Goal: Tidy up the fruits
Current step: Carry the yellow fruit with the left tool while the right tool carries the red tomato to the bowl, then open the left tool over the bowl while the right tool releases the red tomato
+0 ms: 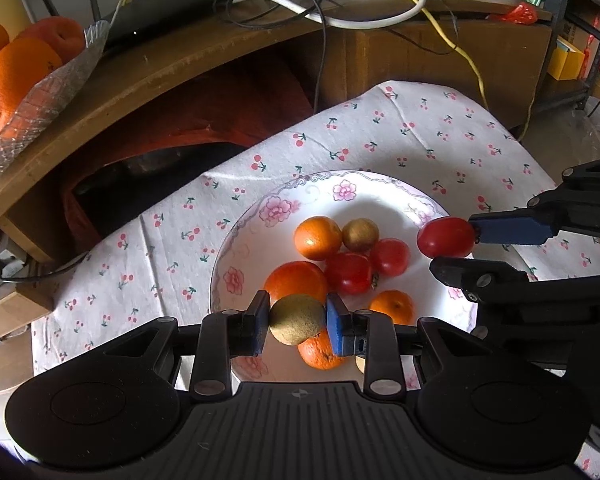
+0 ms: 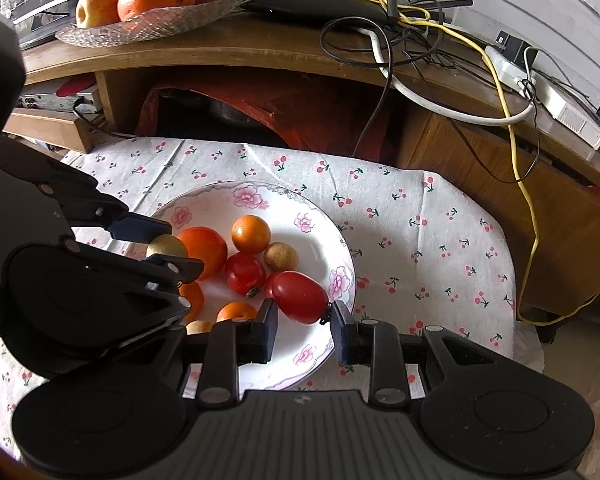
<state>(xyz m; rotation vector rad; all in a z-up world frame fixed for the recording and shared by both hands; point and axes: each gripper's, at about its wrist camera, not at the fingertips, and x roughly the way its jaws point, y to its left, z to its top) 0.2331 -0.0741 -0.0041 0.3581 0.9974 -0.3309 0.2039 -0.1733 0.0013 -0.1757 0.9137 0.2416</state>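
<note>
A flowered white plate (image 1: 224, 264) (image 2: 342, 240) on a cherry-print cloth (image 1: 440, 132) holds several oranges (image 1: 318, 238), red tomatoes (image 1: 348, 273) and a brown round fruit (image 1: 360, 234). Above the plate's near side, my left gripper (image 1: 296, 320) (image 2: 166, 247) is shut on another brown round fruit (image 1: 296, 319) (image 2: 167, 245). My right gripper (image 2: 304, 313) (image 1: 454, 246) is shut on an oval red tomato (image 2: 300, 297) (image 1: 446, 237) over the plate's right rim. Both fruits hang clear of the pile.
Behind the cloth stands a wooden desk (image 2: 260, 52) with a glass dish (image 2: 148, 24) of oranges and apples, a black router (image 2: 312, 4) and tangled cables (image 2: 420, 24). A red bag (image 2: 300, 116) fills the space under the desk.
</note>
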